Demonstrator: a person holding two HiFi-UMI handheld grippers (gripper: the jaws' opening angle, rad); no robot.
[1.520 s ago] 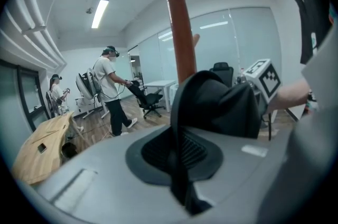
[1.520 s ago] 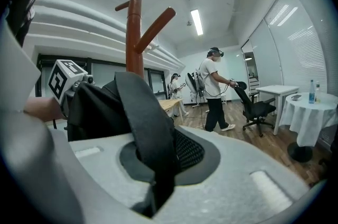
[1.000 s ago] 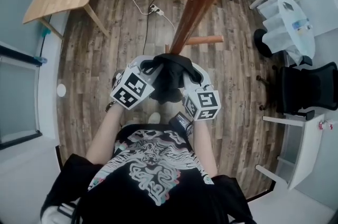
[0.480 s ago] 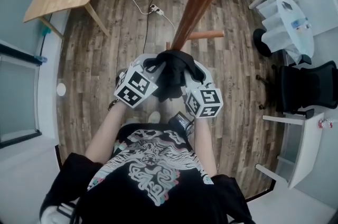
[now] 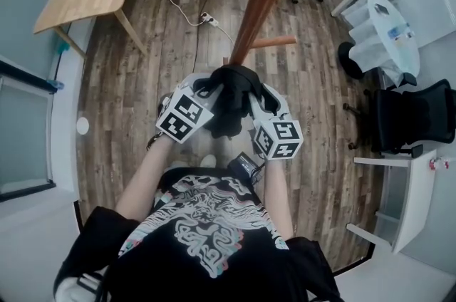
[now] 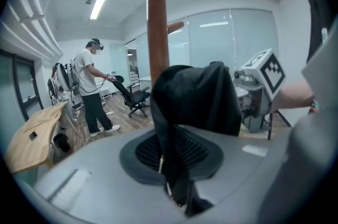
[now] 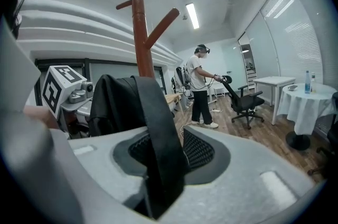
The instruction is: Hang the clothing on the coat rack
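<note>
Since a second ago both claws have carried the crumpled black garment (image 5: 231, 97) slightly closer to the upright of the brown wooden coat rack (image 5: 260, 1). The right claw (image 7: 161, 165) is letting go: its jaws are opening, and a broad black strap of the garment lies loose between them. The left claw (image 6: 177, 170) is clenched on a fold of the same fabric. The garment sits bunched against the pole between the two claws, near a short slanting peg (image 5: 274, 43). Whether it already rests on a peg I cannot tell. The hanging step looks to be at its release. Next, the right claw should draw clear of the strap without dragging it. The left should loosen only once the rack bears the cloth.
</note>
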